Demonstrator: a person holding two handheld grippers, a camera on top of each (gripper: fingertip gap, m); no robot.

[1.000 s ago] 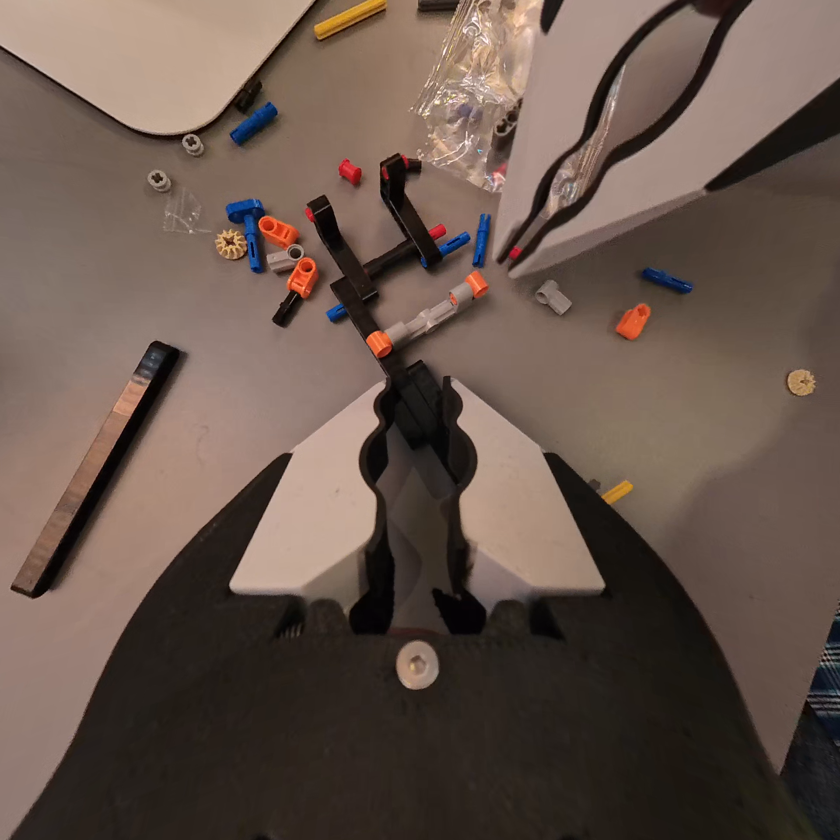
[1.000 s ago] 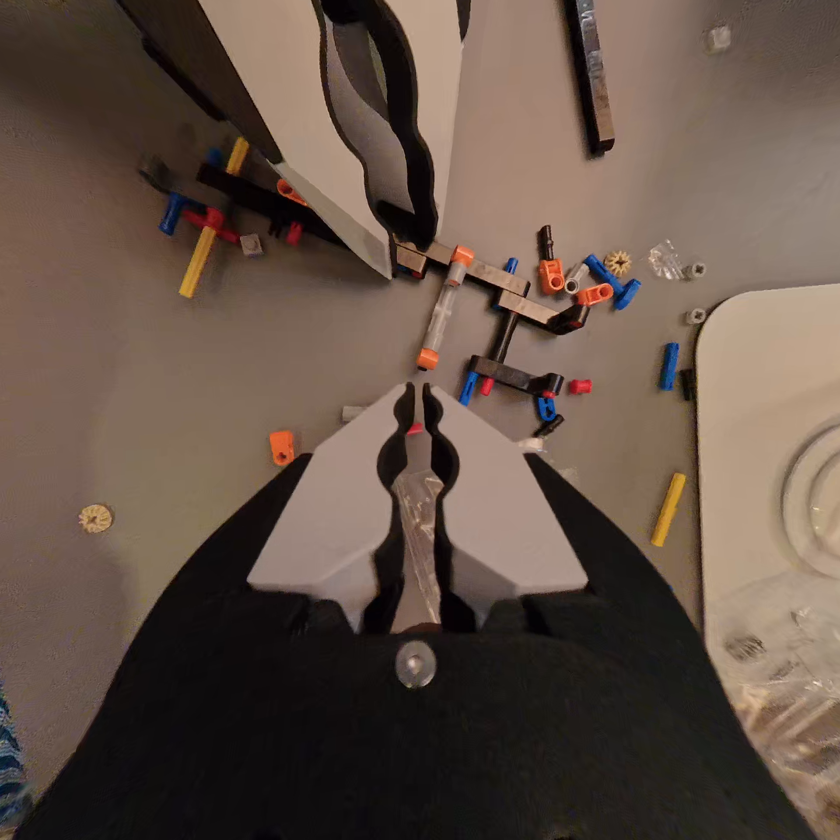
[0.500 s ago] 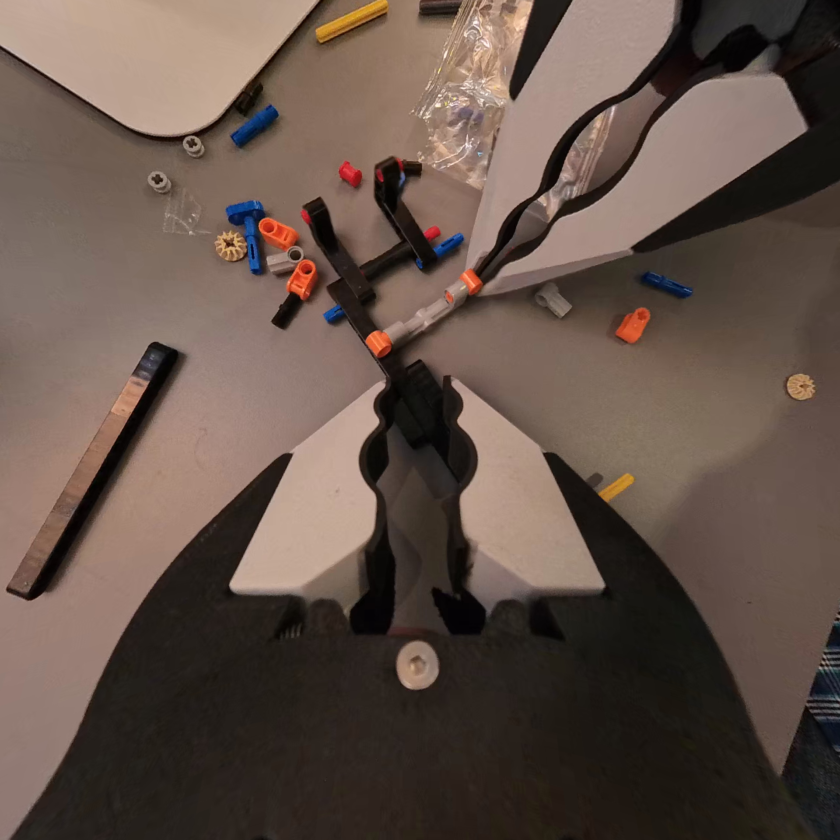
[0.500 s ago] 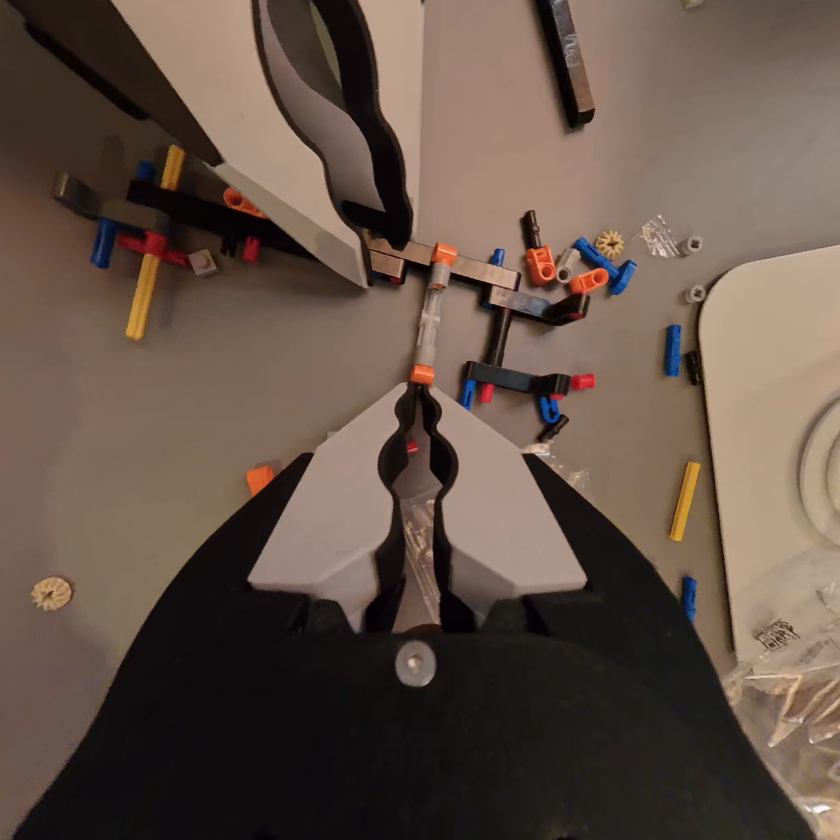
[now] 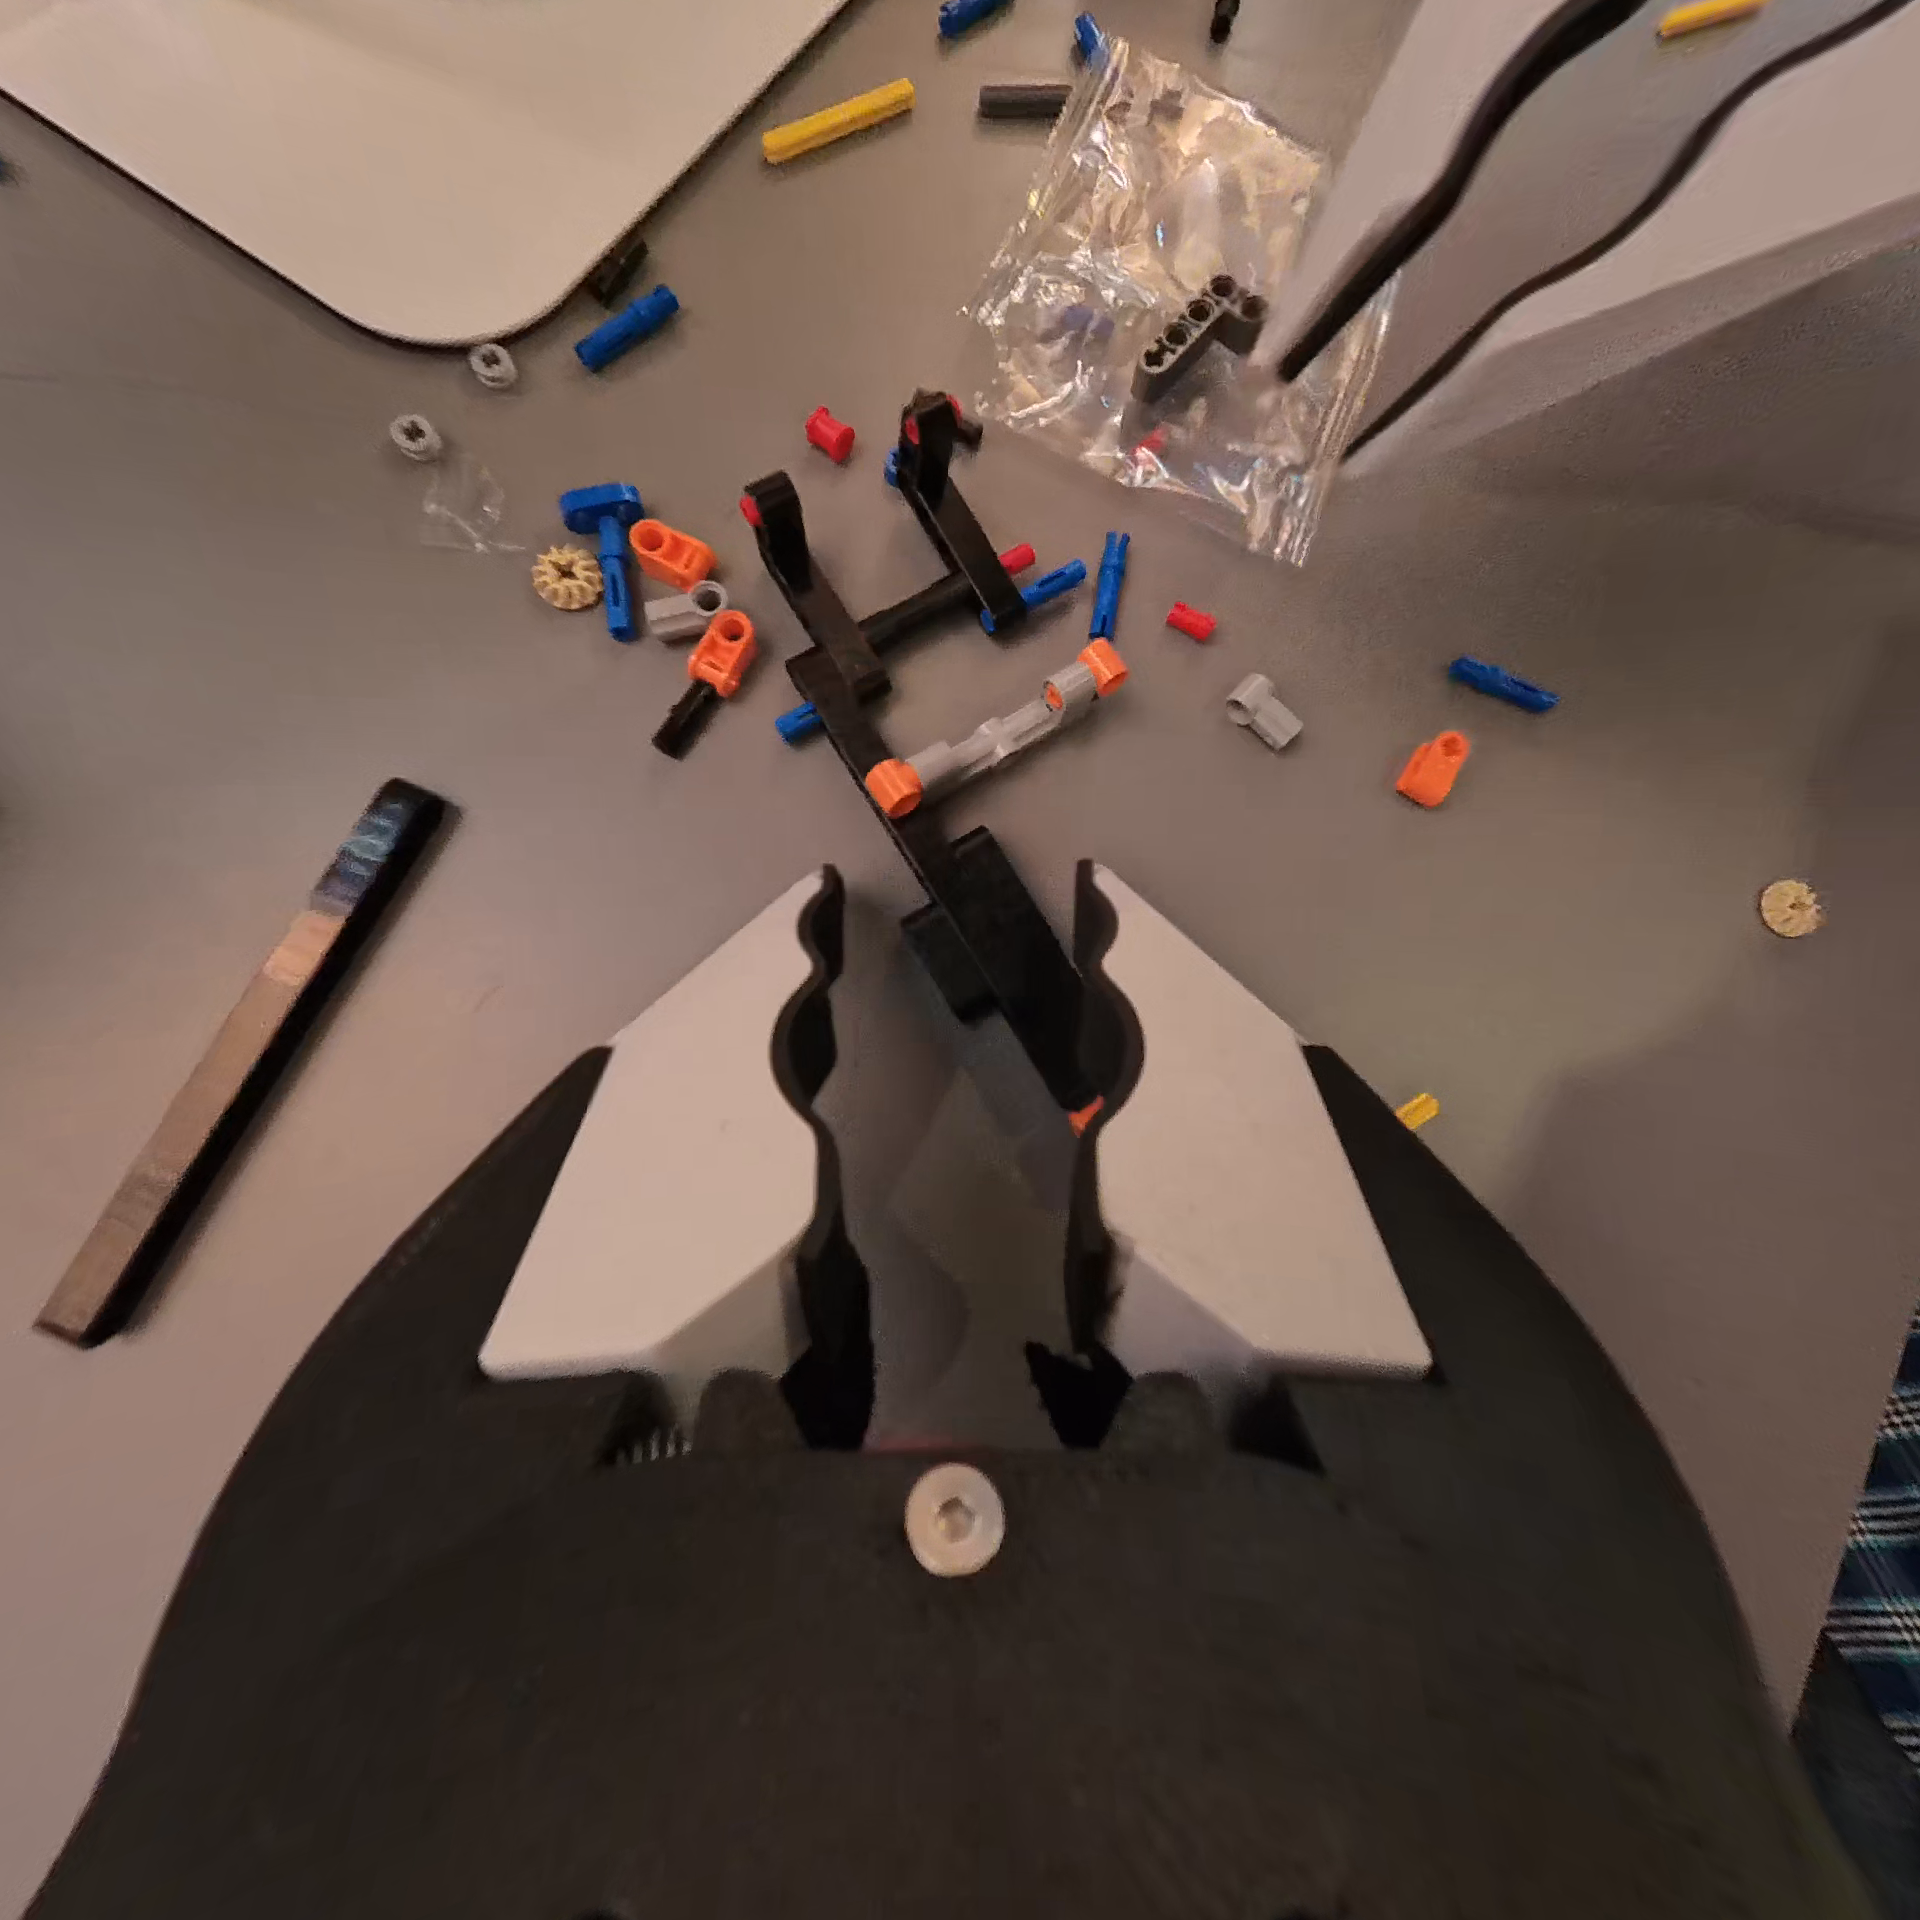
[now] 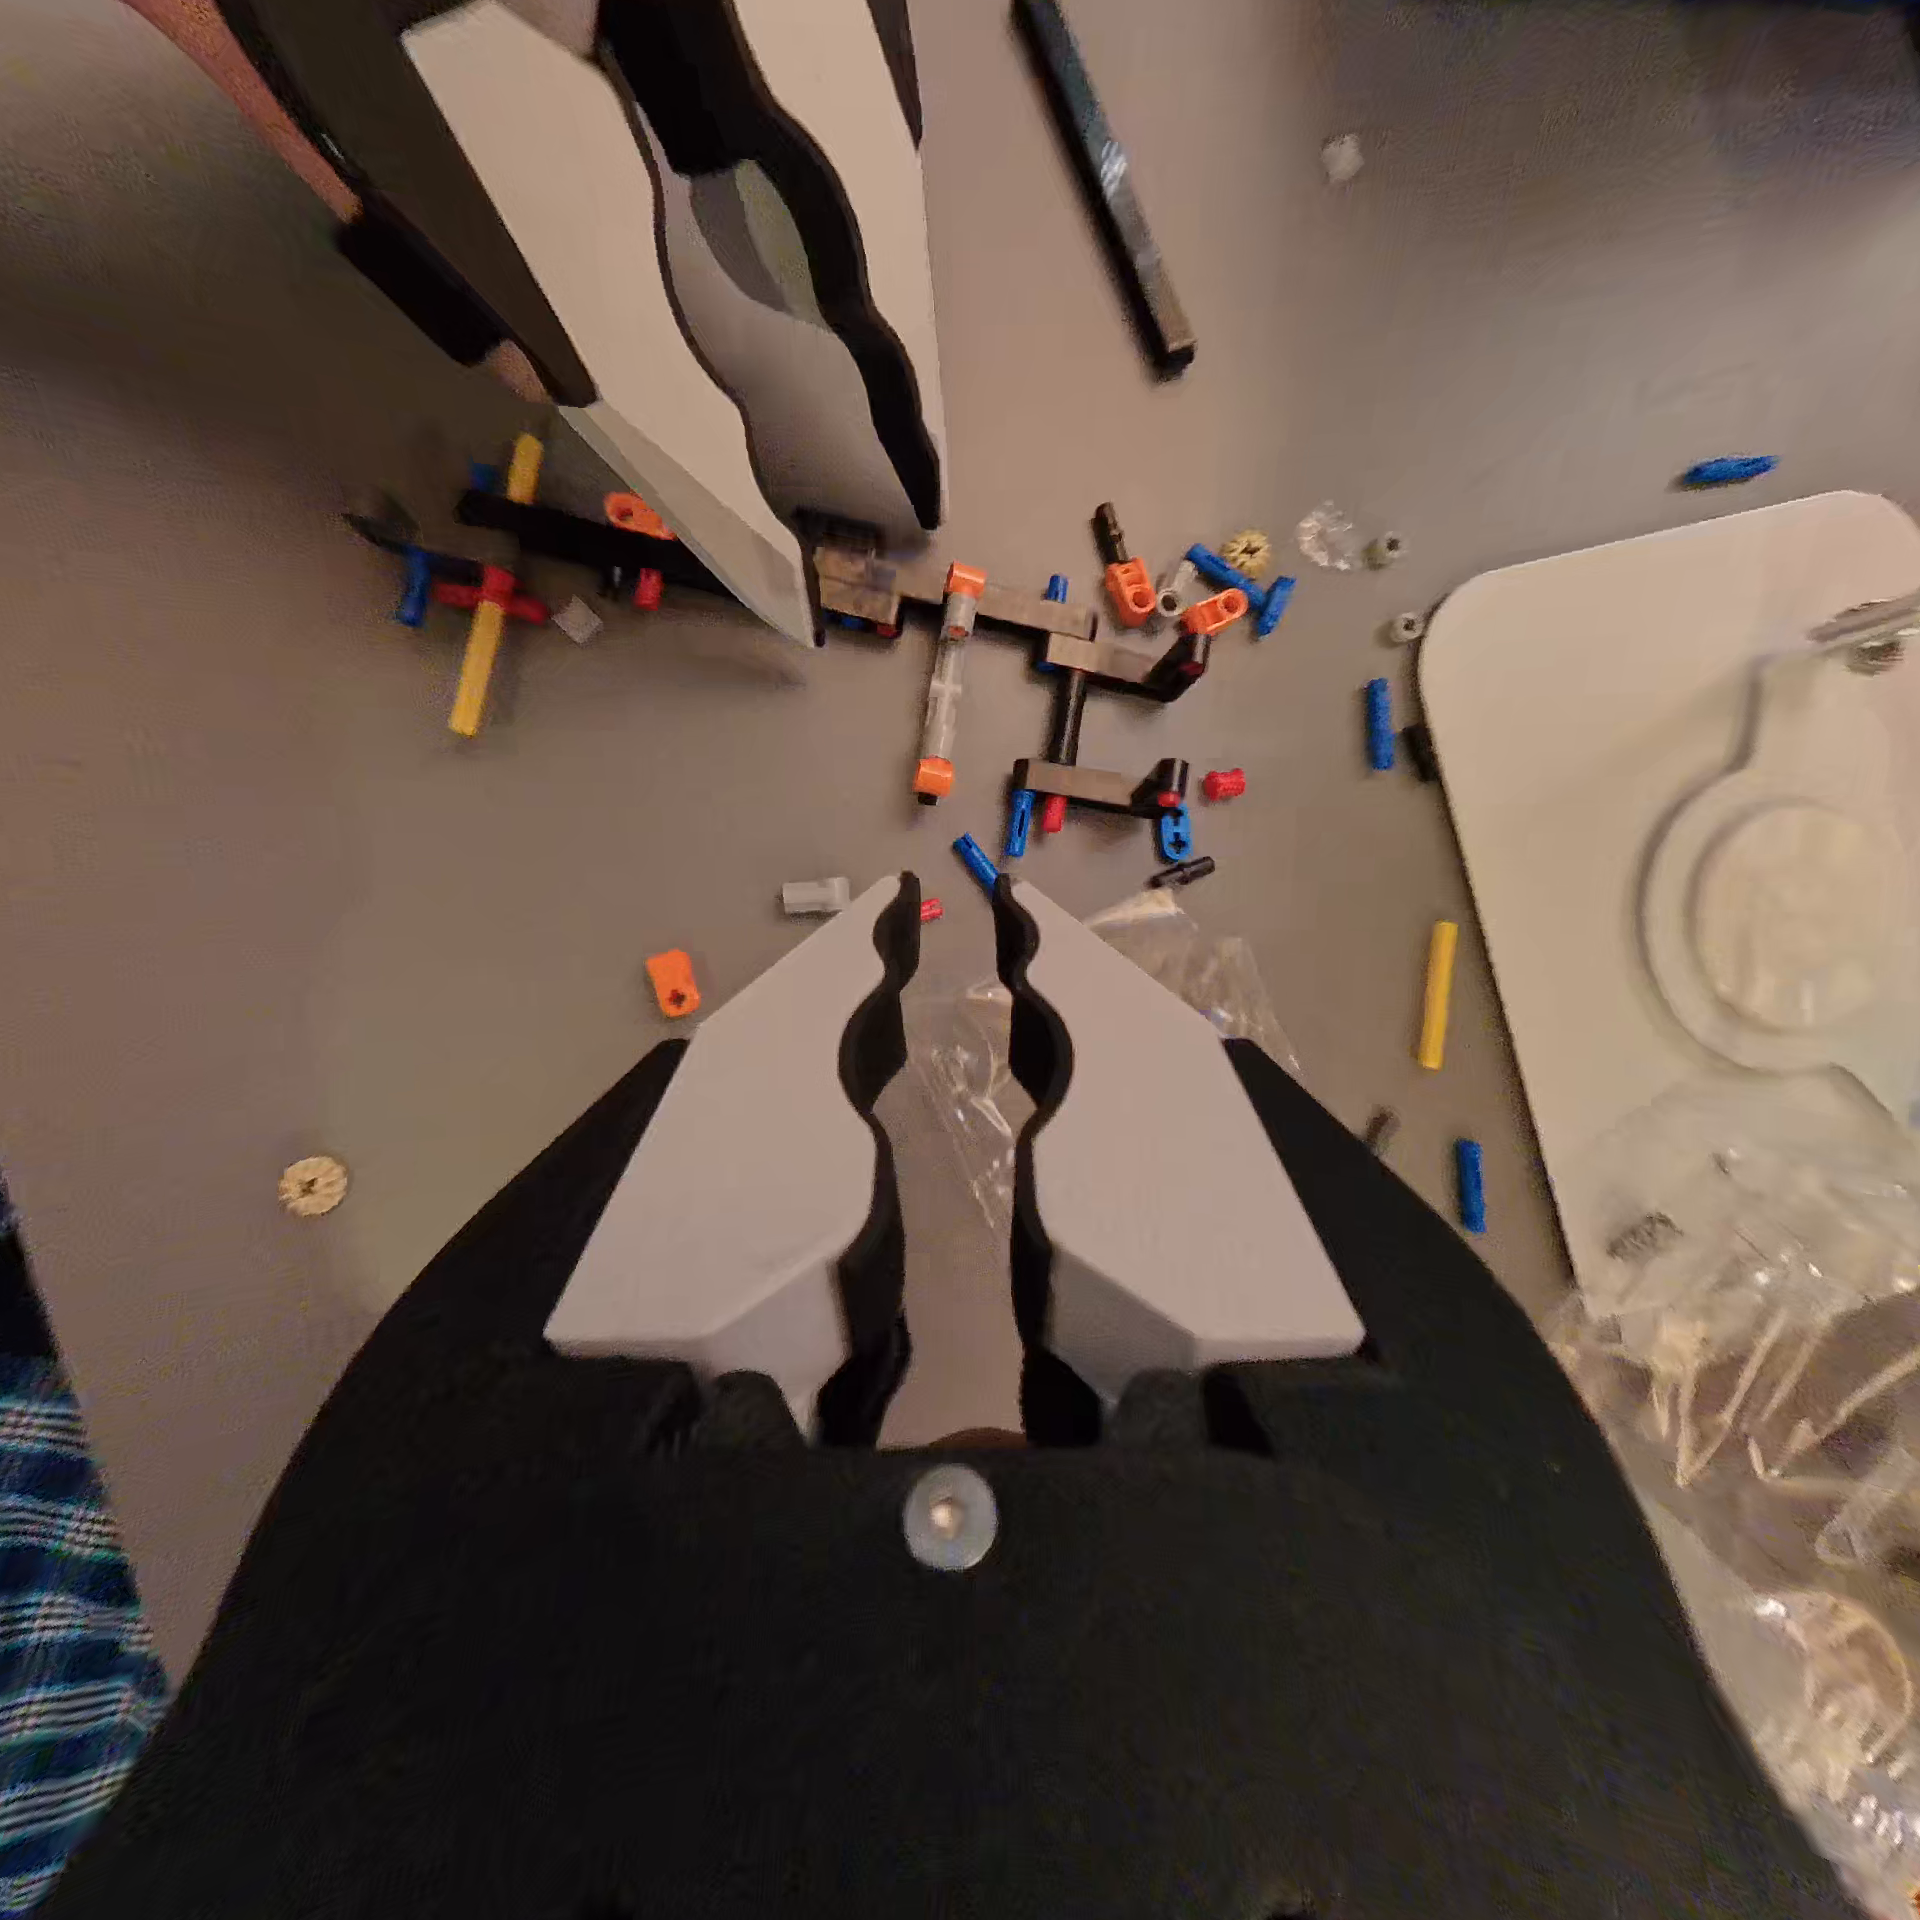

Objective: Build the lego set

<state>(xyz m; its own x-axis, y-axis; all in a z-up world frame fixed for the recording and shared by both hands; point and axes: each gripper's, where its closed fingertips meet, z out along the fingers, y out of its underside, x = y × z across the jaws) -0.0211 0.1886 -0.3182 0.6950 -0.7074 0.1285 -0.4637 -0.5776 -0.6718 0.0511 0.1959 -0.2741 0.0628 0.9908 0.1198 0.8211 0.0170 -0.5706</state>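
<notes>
1. One black lego assembly (image 5: 831, 665) flat on the grey bench (image 5: 312, 727), long axis running diagonally from between the left gripper's fingers up and leftward in the left wrist view.
2. Grey axle with orange ends (image 5: 997, 732) branching off that beam toward upper right.
3. Left gripper (image 5: 956, 883) released, jaws wide apart, straddling the beam's near end without clamping it.
4. Right gripper (image 6: 956, 894) released too, jaws slightly parted, nothing between them, hovering just short of the assembly (image 6: 1081, 665).
5. Scattered around: blue pins, orange connectors, a tan gear (image 5: 567, 578), a clear plastic bag (image 5: 1164, 312), a dark flat bar (image 5: 239, 1049), a white tray (image 6: 1662, 831).
</notes>
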